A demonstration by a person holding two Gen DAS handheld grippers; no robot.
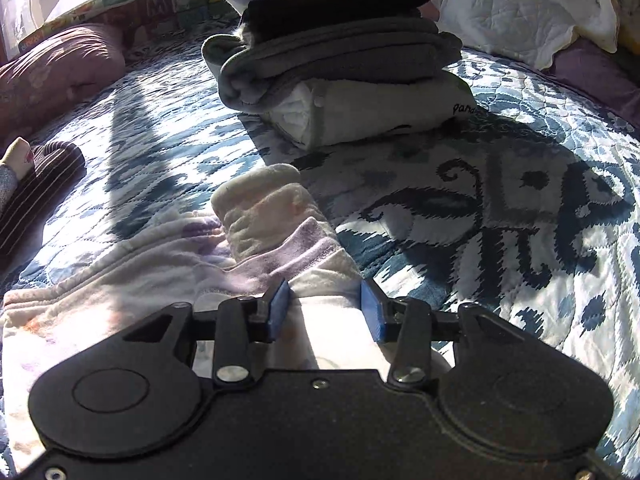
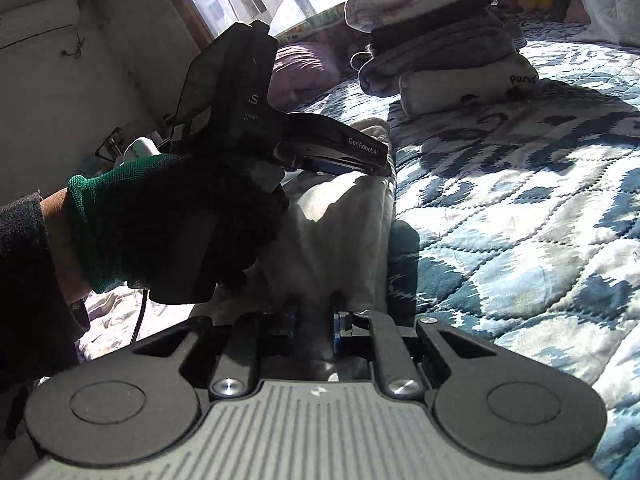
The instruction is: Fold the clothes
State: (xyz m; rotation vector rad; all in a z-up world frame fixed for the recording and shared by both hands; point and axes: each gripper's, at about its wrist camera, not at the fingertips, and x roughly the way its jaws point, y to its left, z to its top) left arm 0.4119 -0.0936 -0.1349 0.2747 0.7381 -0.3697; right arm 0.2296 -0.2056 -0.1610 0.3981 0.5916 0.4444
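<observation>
Both grippers are on the pale garment at the near edge of the bed.

The pale garment (image 1: 256,236) lies bunched on the quilted bed (image 1: 500,208), well short of the folded stack (image 1: 340,76) further in; it looks light, soft and floppy, so it should sag wherever it is unsupported, and its hems and corners look like the best holds. The left gripper (image 1: 325,308) sits low over it, jaws fairly wide with cloth between the blue pads (image 1: 280,310), apparently not pinched. The right gripper (image 2: 314,326) points along the bed's edge, jaws narrow on a fold of the same cloth, though shadow makes the pinch hard to confirm. A gloved hand (image 2: 168,232) holds the left tool tilted downward.
</observation>
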